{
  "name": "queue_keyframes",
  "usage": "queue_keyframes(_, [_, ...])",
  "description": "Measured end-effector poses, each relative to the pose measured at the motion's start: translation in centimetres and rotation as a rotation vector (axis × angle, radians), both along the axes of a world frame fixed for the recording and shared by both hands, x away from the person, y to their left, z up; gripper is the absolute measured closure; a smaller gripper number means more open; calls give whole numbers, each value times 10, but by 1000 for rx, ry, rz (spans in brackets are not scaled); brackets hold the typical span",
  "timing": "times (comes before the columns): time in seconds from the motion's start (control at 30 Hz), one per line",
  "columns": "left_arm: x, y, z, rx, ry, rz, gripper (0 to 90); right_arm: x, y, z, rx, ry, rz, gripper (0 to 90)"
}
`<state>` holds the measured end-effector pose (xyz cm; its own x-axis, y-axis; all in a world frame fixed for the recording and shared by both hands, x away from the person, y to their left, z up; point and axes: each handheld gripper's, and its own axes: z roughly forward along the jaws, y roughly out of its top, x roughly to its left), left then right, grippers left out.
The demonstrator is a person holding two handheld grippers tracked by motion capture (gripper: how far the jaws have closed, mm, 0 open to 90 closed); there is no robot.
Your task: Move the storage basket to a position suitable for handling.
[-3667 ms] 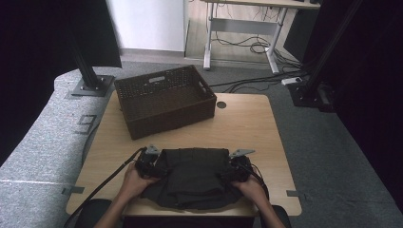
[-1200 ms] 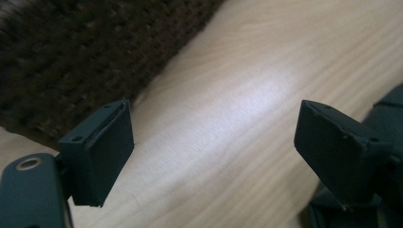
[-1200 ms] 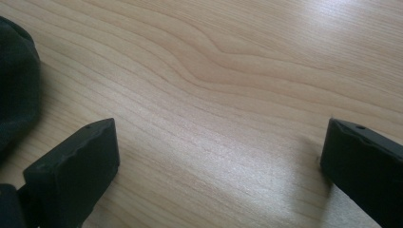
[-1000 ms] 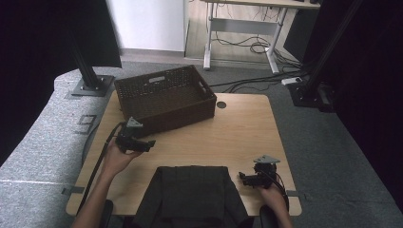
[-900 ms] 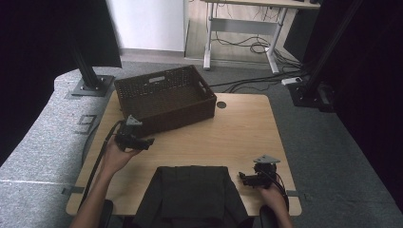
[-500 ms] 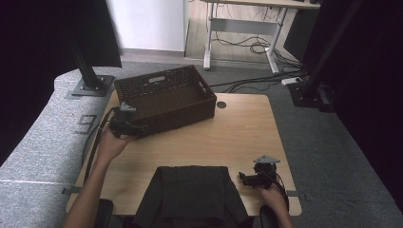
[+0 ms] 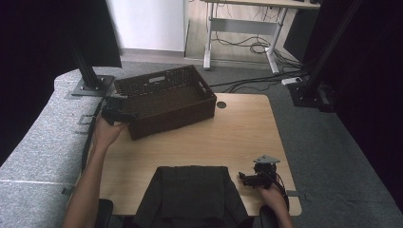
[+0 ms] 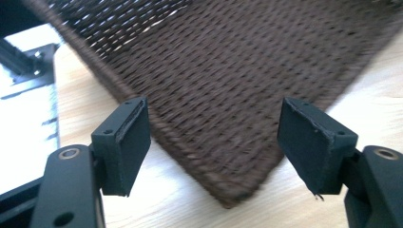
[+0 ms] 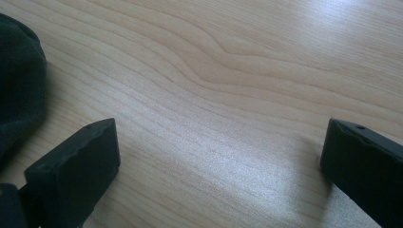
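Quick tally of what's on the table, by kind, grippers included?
Woven basket: 1
Folded dark garment: 1
Grippers: 2, left gripper at the basket's corner, right gripper beside the garment
Total: 4

both tongs are black: the left tongs (image 7: 118,114) have flat rectangular pads (image 8: 129,142) fixed with small screws, the right tongs (image 7: 250,178) carry a grey three-cornered plate on top. bare forearms, no sleeves visible.

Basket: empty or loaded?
Empty. In the high view the basket sits upright with bare weave on its floor; the folded dark cloth lies outside it, at the table's near edge.
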<state>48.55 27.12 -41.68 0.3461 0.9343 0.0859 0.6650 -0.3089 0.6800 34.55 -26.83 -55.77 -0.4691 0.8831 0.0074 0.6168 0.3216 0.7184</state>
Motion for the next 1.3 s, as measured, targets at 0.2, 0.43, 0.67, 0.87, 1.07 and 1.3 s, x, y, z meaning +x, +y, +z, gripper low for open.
queue_keyframes(0.2, [9,9,-13,29,21,55,340,0,0,0,0,0,0,0])
queue_keyframes(0.43, [11,15,-23,-49,42,60,504,0,0,0,0,0,0,0])
queue_keyframes(0.67, [11,9,-22,-8,55,79,594,0,0,0,0,0,0,0])
queue_keyframes(0.87, [10,9,-22,-12,64,71,606,0,0,0,0,0,0,0])
queue_keyframes(1.07, [8,8,-23,-35,66,38,630,0,0,0,0,0,0,0])
queue_keyframes(1.3, [4,2,-23,-37,62,3,636,0,0,0,0,0,0,0])
